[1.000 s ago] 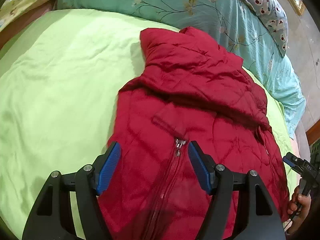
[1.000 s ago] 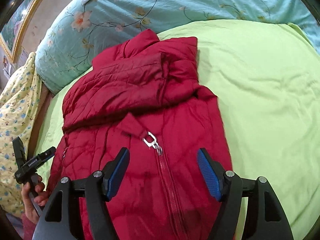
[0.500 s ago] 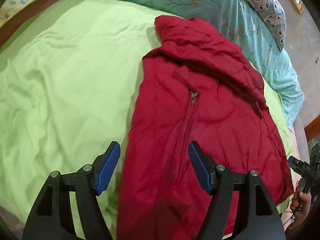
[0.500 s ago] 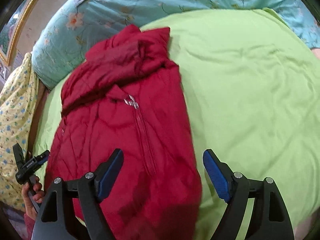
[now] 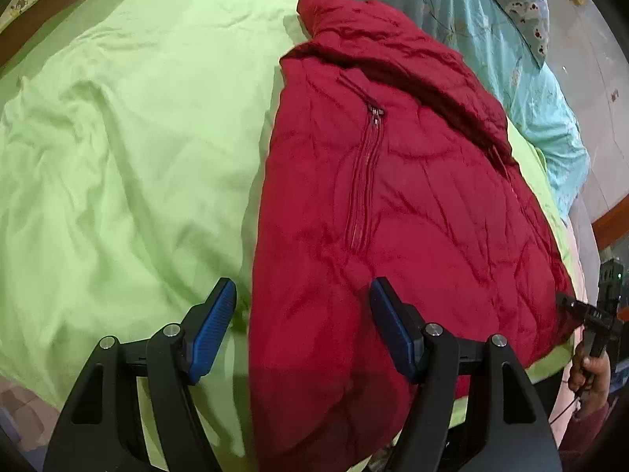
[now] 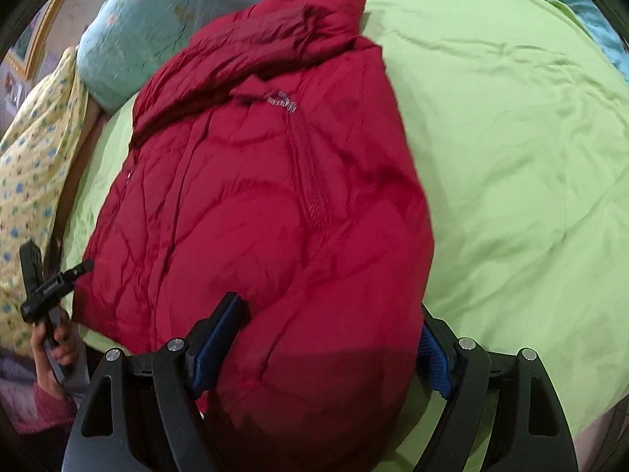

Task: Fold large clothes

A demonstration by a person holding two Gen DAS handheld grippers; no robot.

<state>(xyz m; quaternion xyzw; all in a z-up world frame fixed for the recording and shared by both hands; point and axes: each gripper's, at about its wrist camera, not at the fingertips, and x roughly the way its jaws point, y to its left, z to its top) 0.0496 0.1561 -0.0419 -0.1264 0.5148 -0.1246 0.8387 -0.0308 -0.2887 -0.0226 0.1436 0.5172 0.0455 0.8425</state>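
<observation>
I hover both tools over the red jacket (image 5: 393, 196), which lies zipped on the green bed (image 5: 118, 137), collar toward the pillows. Sleeves look tucked in; the lengthwise fold remains. Left tool (image 5: 302, 326) gapes wide, empty; right tool (image 6: 326, 350) straddles the hem, not clamped.

Soft, even indoor light, colours vivid. Shadow pools under the red jacket (image 5: 393, 204) near the lens. Right wrist view smeared (motion blur throughout), left sharper; fisheye bending, black corners.
</observation>
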